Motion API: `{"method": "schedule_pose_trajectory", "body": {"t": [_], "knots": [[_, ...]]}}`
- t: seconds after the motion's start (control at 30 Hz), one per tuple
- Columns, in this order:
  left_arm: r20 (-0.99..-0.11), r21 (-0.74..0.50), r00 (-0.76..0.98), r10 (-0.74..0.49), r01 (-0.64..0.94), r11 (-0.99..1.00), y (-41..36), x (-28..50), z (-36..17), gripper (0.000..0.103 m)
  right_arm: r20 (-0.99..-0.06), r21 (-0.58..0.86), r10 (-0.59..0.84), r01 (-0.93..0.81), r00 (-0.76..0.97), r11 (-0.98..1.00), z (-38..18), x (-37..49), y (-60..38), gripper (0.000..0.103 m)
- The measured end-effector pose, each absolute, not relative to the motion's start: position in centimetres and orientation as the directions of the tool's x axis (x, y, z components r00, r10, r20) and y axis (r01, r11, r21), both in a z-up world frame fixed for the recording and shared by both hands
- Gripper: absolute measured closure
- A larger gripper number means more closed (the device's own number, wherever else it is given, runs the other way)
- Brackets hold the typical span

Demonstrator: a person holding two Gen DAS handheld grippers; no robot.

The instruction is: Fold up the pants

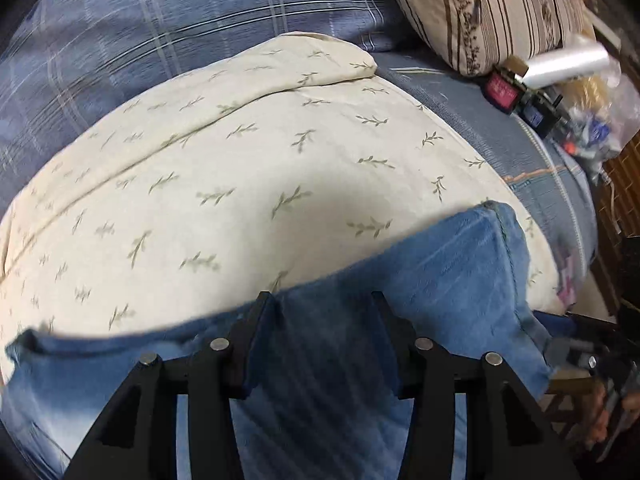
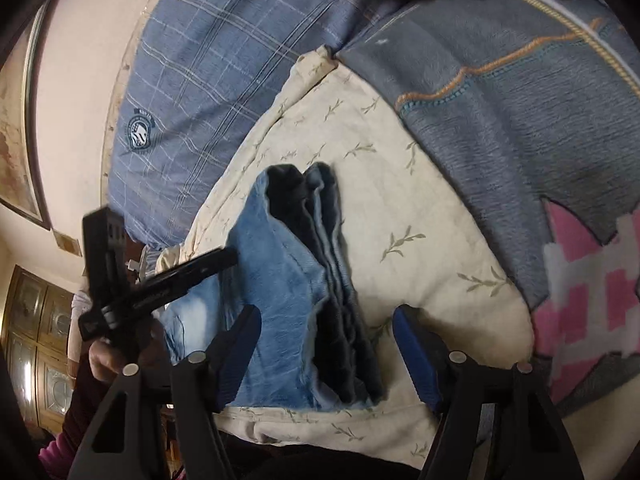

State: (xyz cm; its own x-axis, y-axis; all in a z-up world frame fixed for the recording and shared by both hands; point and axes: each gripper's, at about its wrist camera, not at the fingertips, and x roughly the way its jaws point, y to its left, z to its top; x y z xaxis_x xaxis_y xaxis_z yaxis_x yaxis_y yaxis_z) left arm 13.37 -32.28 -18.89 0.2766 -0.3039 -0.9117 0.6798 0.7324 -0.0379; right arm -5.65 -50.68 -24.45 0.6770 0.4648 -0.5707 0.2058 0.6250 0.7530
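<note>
Blue denim pants point(image 1: 440, 280) lie folded in layers on a cream leaf-print pillow point(image 1: 240, 168). In the left wrist view my left gripper point(image 1: 322, 304) is open, its fingers resting on or just over the denim near its far edge. In the right wrist view the pants point(image 2: 288, 280) show as a stacked bundle with dark folds along the right side. My right gripper point(image 2: 326, 320) is open, its jaws standing either side of the bundle's near end. The left gripper's black body point(image 2: 132, 280) shows at the left of that view.
A blue plaid bedcover point(image 1: 180, 24) lies behind the pillow. A striped cushion point(image 1: 500, 8), a plastic roll point(image 1: 568, 60) and small boxes point(image 1: 504, 90) sit at the back right. A grey-blue blanket with pink patches point(image 2: 560, 160) lies right of the pillow. A wooden cabinet point(image 2: 36, 340) stands at left.
</note>
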Motion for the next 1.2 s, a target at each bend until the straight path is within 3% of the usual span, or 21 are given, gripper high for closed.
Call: {"method": "schedule_pose_trajectory", "body": {"t": [0.07, 0.17, 0.27, 0.4, 0.67, 0.73, 0.77, 0.8, 1.2], "knots": [[-0.908, -0.022, 0.289, -0.303, 0.689, 0.724, -33.0, 13.6, -19.1, 0.046, -0.581, 0.747, 0.46, 0.214, 0.672, 0.63, -24.3, -5.6, -50.7, 0.036], [-0.91, -0.032, 0.282, -0.303, 0.682, 0.731, -33.7, 14.0, -19.4, 0.043, -0.581, 0.753, 0.495, 0.198, 0.646, 0.627, -24.2, -5.3, -50.4, 0.071], [-0.905, -0.04, 0.285, -0.315, 0.682, 0.73, -33.5, 13.9, -19.1, 0.043, -0.608, 0.716, 0.47, 0.187, 0.64, 0.673, -23.9, -5.1, -49.8, 0.071], [-0.87, -0.093, 0.299, -0.392, 0.682, 0.726, -31.0, 12.8, -16.5, 0.044, -0.579, 0.739, 0.478, 0.178, 0.661, 0.65, -23.9, -5.6, -50.1, 0.072], [-0.915, -0.024, 0.282, -0.29, 0.677, 0.735, -28.8, 11.6, -19.5, 0.043, -0.583, 0.746, 0.477, 0.201, 0.658, 0.634, -25.2, -4.8, -49.7, 0.069], [-0.913, -0.02, 0.288, -0.289, 0.675, 0.737, -29.1, 11.7, -19.4, 0.042, -0.583, 0.734, 0.458, 0.193, 0.671, 0.652, -24.4, -5.1, -49.3, 0.075], [-0.914, -0.028, 0.281, -0.291, 0.673, 0.739, -29.1, 11.8, -19.1, 0.042, -0.579, 0.741, 0.458, 0.2, 0.675, 0.642, -24.2, -5.2, -49.3, 0.089], [-0.913, -0.052, 0.269, -0.306, 0.668, 0.742, -29.0, 12.0, -18.7, 0.043, -0.565, 0.753, 0.461, 0.2, 0.684, 0.627, -23.7, -5.4, -49.4, 0.091], [-0.852, -0.147, 0.331, -0.406, 0.593, 0.791, -19.1, 11.3, -12.9, 0.043, -0.519, 0.742, 0.476, 0.097, 0.71, 0.664, -16.2, -4.3, -43.3, 0.092]]}}
